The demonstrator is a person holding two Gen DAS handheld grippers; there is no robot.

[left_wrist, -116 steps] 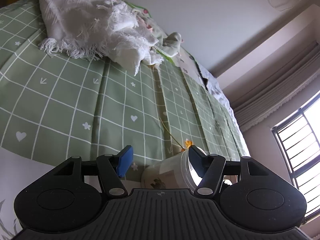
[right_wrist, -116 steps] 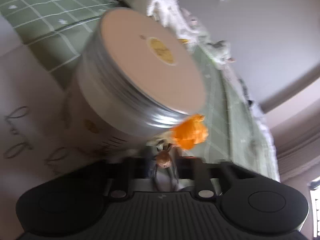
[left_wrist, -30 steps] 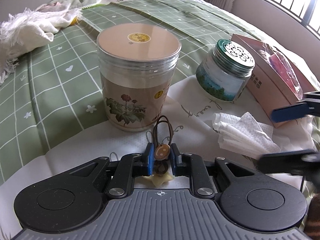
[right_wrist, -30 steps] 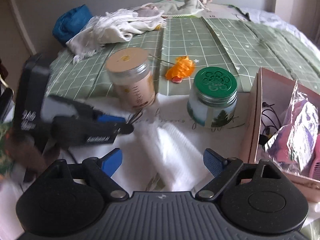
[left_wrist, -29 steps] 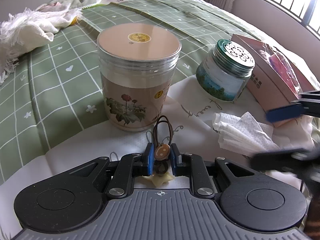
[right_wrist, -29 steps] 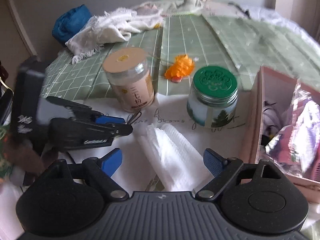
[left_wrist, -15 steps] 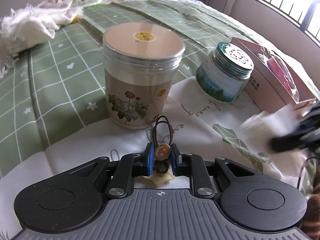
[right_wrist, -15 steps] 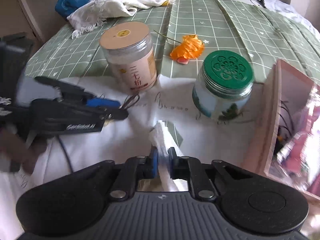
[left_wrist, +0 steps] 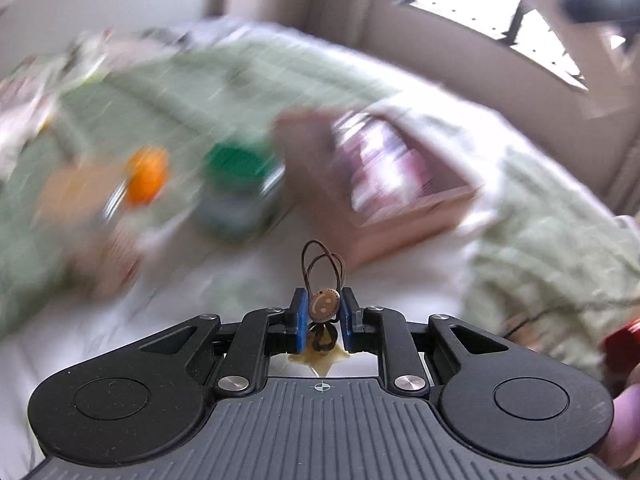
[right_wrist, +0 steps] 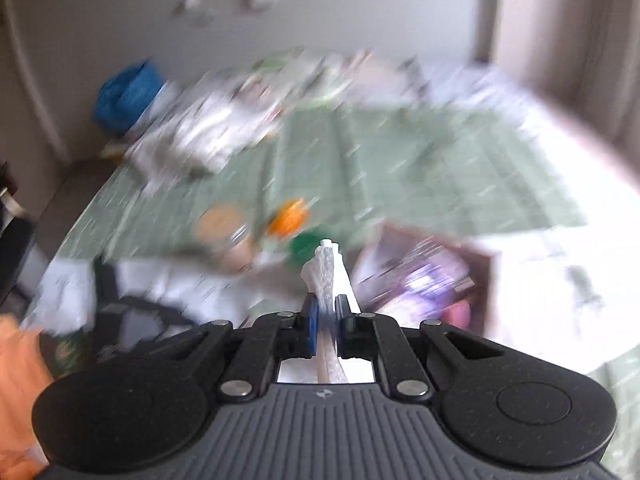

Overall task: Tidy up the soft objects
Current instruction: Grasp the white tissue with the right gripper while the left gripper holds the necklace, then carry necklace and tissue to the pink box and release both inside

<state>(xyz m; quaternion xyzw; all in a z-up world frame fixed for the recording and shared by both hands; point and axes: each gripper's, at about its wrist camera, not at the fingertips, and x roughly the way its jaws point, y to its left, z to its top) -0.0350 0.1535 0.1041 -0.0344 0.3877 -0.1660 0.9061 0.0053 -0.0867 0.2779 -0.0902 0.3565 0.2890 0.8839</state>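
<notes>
Between the blue pads of the left gripper [left_wrist: 323, 312]: hair tie [left_wrist: 323, 280] with smiley button, clamped, loops sticking up past the fingertips. Right gripper [right_wrist: 325, 316] likewise clamped, on a folded white tissue [right_wrist: 327, 268] poking forward between the pads. Beyond, heavily blurred: white cloth [left_wrist: 240, 320] under both tools, then green-lidded jar [left_wrist: 236, 184], tan-lidded jar [right_wrist: 226, 236], orange flower [left_wrist: 145, 175], pink box [left_wrist: 404, 192] with purple contents. Farther back: green checked bedspread [right_wrist: 400, 160], white fringed towel [right_wrist: 208, 136], blue bundle [right_wrist: 128, 94] against the wall.
</notes>
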